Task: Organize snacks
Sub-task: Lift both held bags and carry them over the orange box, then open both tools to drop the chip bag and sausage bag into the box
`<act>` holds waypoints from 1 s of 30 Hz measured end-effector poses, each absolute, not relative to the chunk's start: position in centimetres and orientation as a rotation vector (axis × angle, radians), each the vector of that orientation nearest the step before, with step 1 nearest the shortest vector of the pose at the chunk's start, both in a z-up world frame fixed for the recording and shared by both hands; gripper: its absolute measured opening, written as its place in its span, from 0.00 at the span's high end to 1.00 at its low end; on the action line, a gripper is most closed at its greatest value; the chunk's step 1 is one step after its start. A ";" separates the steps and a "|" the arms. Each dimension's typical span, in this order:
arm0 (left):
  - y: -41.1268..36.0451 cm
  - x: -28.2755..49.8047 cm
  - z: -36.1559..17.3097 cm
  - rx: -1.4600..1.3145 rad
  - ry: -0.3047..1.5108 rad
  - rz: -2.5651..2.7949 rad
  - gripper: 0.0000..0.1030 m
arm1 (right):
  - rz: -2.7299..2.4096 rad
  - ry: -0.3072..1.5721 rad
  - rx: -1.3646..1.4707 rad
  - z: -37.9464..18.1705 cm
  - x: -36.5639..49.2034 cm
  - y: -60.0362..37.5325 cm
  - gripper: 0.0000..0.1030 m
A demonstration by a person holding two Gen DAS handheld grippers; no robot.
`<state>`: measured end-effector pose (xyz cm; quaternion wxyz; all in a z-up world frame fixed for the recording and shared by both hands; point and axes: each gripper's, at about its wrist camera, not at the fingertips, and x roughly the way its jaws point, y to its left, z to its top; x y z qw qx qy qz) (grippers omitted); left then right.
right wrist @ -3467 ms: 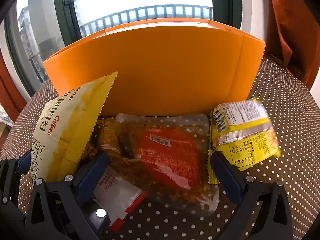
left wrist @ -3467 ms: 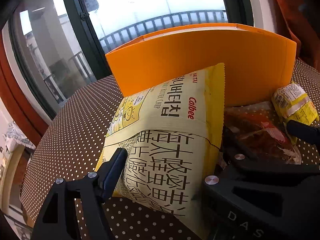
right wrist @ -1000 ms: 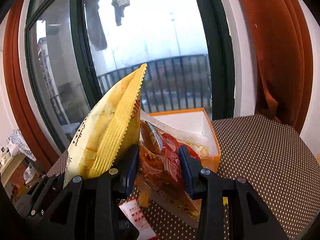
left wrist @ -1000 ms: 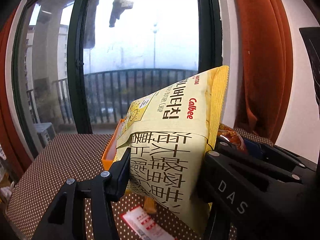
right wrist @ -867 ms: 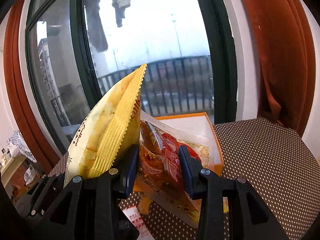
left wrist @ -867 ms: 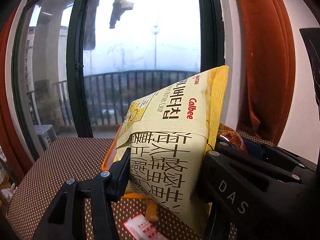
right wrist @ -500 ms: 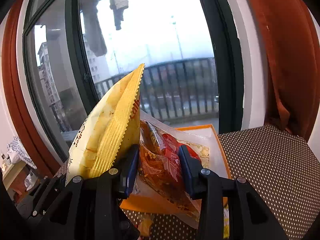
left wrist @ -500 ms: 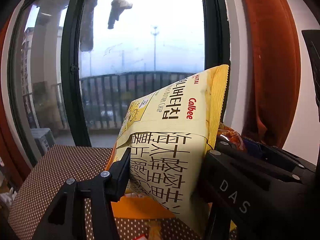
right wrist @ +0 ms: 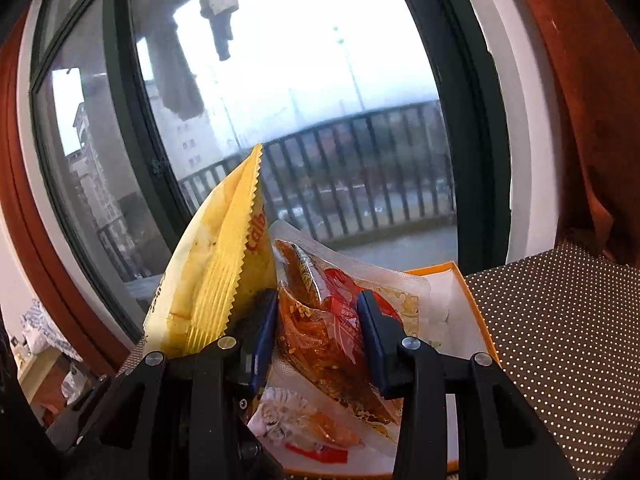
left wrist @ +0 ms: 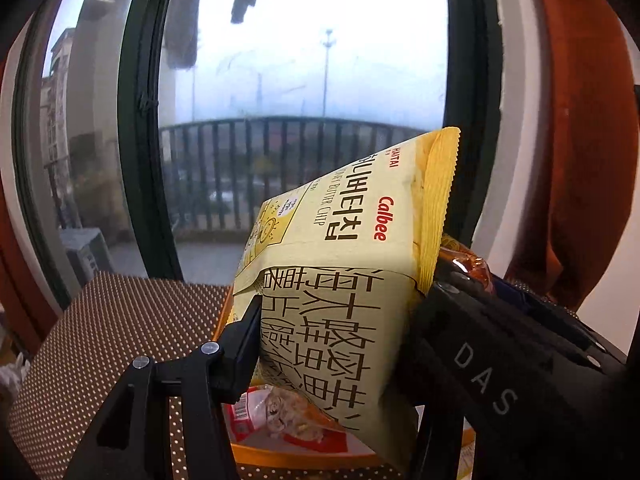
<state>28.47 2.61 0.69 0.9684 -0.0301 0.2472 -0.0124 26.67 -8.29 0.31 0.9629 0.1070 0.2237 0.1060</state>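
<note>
My left gripper (left wrist: 332,332) is shut on a yellow Calbee chip bag (left wrist: 340,280), held upright above the orange box (left wrist: 304,458). My right gripper (right wrist: 318,336) is shut on a clear pouch of red-orange snack (right wrist: 324,320), held above the same orange box (right wrist: 472,304). The chip bag also shows in the right wrist view (right wrist: 216,276), right beside the pouch. A white and red snack packet (left wrist: 276,416) lies in the box below; it also shows in the right wrist view (right wrist: 296,420).
The box stands on a brown dotted tablecloth (right wrist: 560,328), which also shows at the left in the left wrist view (left wrist: 112,328). A large window with a balcony railing (left wrist: 240,168) is behind. An orange-brown curtain (right wrist: 592,100) hangs at the right.
Both grippers have carried their packets forward over the box. The box's inside and the packet lying in it have come into view beneath them. Both grips are unchanged.
</note>
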 end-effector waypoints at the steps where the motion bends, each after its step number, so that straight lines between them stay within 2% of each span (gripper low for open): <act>1: 2.7 28.9 0.4 -0.067 0.516 -0.028 0.45 | 0.207 0.456 0.208 0.2 27.0 -8.1 0.58; 13: 2.4 33.9 -3.6 -0.088 0.723 -0.068 0.43 | 0.135 0.612 0.239 -3.3 30.6 -9.1 0.58; 23: 0.3 35.1 -5.9 -0.007 0.780 -0.048 0.21 | 0.079 0.662 0.287 -5.2 30.1 -10.6 0.58; 30: 0.8 34.3 -5.3 -0.027 0.802 -0.091 0.16 | 0.091 0.662 0.276 -4.7 30.4 -10.7 0.59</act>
